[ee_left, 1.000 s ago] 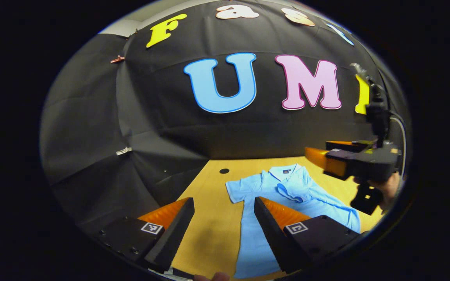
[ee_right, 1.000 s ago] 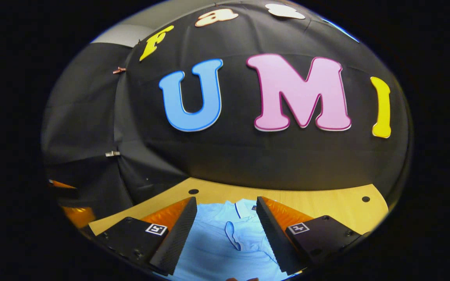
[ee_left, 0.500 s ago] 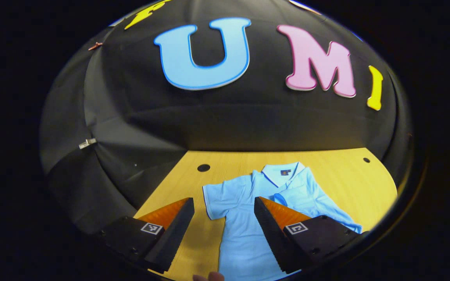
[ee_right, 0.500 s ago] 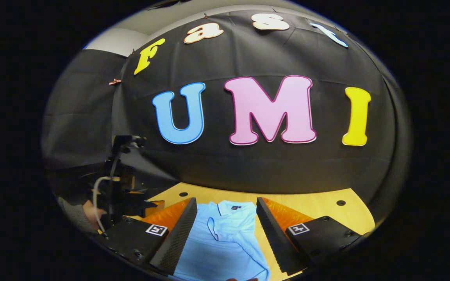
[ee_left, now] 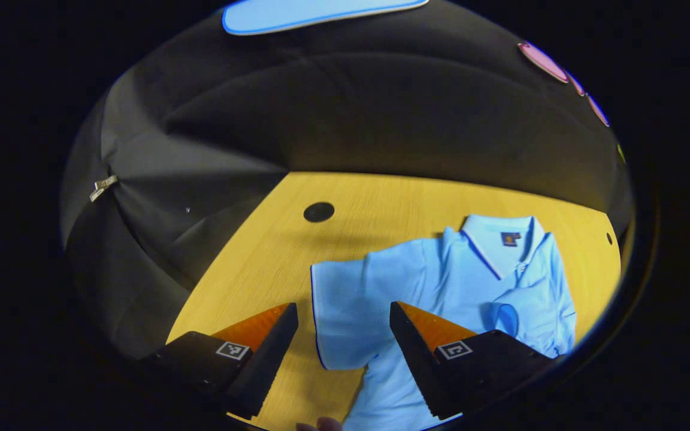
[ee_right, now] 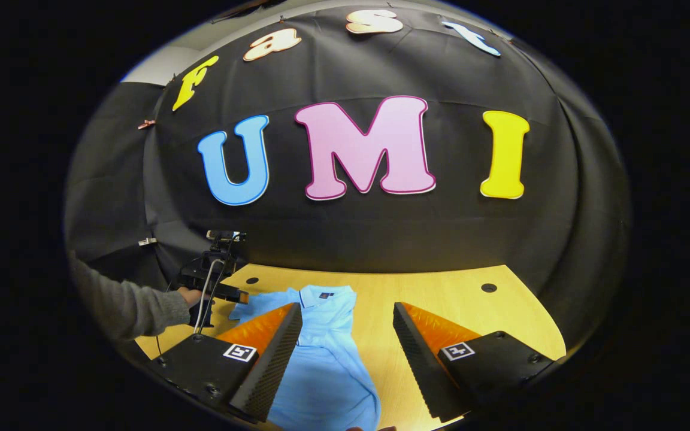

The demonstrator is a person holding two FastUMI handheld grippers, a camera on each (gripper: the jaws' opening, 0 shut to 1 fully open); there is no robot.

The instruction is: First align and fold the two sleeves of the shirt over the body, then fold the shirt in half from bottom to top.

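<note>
Now the left gripper (ee_left: pixel 343 335), jaws apart, has dropped toward the polo shirt's (ee_left: pixel 441 287) spread sleeve (ee_left: pixel 345 311) at lower centre, probably to fold it, while the right gripper (ee_right: pixel 348 341) hangs empty, jaws parted.

Left gripper view: your camera looks steeply down, close over the wooden table (ee_left: pixel 381 197), with the spread sleeve (ee_left: pixel 351 311) of the polo shirt (ee_left: pixel 471 281) between its fingers. Right gripper view: you face more level toward the booth wall (ee_right: pixel 381 233), farther back. Shared: polo shirt (ee_right: pixel 327 359), table (ee_right: pixel 441 299), left gripper (ee_right: pixel 234 294).
</note>
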